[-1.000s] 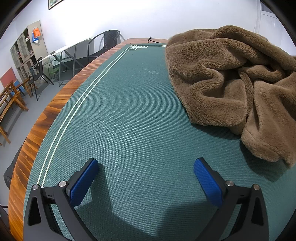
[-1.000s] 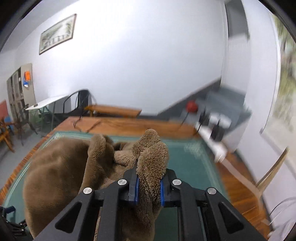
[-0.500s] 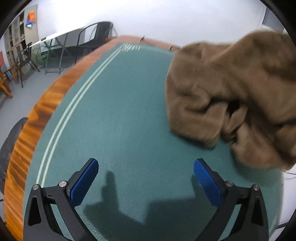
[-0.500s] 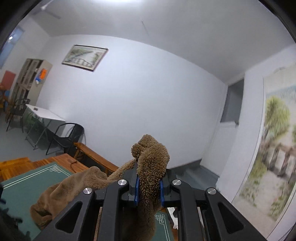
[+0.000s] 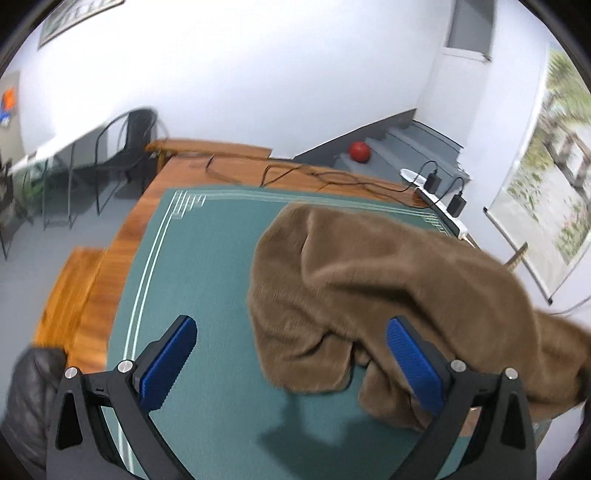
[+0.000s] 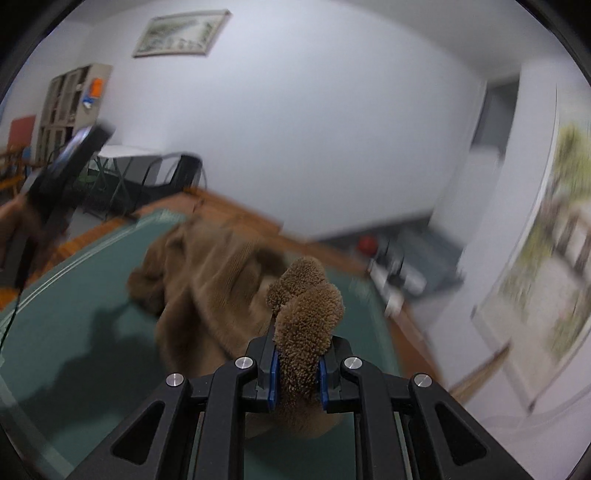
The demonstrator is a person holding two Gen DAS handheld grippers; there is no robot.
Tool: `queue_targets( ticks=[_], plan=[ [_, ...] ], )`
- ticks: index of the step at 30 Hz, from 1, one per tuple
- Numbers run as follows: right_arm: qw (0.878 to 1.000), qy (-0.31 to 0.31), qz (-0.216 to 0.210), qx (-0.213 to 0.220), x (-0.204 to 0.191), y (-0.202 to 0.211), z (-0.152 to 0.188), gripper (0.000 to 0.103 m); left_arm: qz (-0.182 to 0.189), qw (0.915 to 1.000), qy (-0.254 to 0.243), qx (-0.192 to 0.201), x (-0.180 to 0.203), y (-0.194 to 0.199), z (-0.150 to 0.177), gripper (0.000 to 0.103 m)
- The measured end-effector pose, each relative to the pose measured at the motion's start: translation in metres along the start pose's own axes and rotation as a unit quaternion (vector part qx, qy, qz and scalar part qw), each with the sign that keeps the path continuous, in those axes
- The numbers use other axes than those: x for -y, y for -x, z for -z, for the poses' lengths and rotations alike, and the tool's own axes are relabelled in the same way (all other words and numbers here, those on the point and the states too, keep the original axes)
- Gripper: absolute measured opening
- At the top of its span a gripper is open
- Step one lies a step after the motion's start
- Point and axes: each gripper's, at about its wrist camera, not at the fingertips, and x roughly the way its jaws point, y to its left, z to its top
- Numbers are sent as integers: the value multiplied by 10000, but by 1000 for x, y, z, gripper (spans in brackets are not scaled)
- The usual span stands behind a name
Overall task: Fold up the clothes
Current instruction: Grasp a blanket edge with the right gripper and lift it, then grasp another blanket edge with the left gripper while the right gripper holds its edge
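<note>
My right gripper (image 6: 296, 369): jaws clamped on a bunched edge of the brown fleece garment (image 6: 214, 291). My left gripper (image 5: 291, 363): jaws wide apart, empty, above the green mat (image 5: 207, 266). Garment: lifted at one end, the rest trailing over the mat on the wooden table (image 5: 122, 236).

1. Green mat (image 5: 207, 258) on wooden table (image 5: 125, 236).
2. Red ball (image 5: 359, 151) on grey steps (image 5: 406, 144).
3. Black chair (image 5: 129, 147) by white wall.
4. Cables (image 5: 317, 177) along table's far edge.
5. Framed picture (image 6: 181, 33) on wall.
</note>
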Motion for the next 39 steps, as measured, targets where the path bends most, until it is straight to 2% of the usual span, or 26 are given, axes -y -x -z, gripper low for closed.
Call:
queue_targets(
  ticks=[5, 10, 14, 16, 20, 21, 24, 25, 27, 29, 38, 39],
  plan=[
    [9958, -325, -223, -823, -5, -3, 50, 16, 15, 9977, -670, 68, 29, -15, -38, 103],
    [9791, -864, -545, -1757, 6, 4, 101, 16, 127, 9924, -1222, 27, 69, -24, -64, 103],
    [9754, -744, -525, -2006, 7, 9, 128, 16, 353, 9845, -1717, -99, 105, -34, -76, 103],
    [9733, -818, -549, -2075, 8, 6, 136, 16, 553, 9797, -1904, -289, 124, -44, -77, 103],
    [9698, -961, -542, -2175, 12, 1, 149, 17, 1184, 9616, -2376, -696, 168, -57, -73, 103],
    [9693, -980, -543, -2190, 11, 0, 151, 17, 1278, 9553, -2557, -753, 178, -58, -71, 103],
    [9675, -993, -582, -2253, 10, -3, 156, 17, 1473, 9156, -3632, -898, 213, -62, -57, 103],
    [9670, -993, -593, -2270, 9, -3, 158, 17, 1531, 8990, -3993, -939, 224, -64, -51, 103],
    [9660, -1019, -604, -2297, 9, -4, 162, 17, 1607, 8528, -4875, -963, 240, -67, -34, 103],
    [9654, -1069, -592, -2305, 10, -5, 165, 17, 1719, 8208, -5335, -1103, 249, -73, -25, 103],
    [9649, -994, -449, -2390, 8, -6, 171, 17, 1875, 7838, -5693, -1625, 264, -103, -50, 103],
    [9647, -998, -452, -2394, 9, -7, 171, 17, 1919, 7767, -5759, -1681, 266, -107, -53, 103]
  ],
)
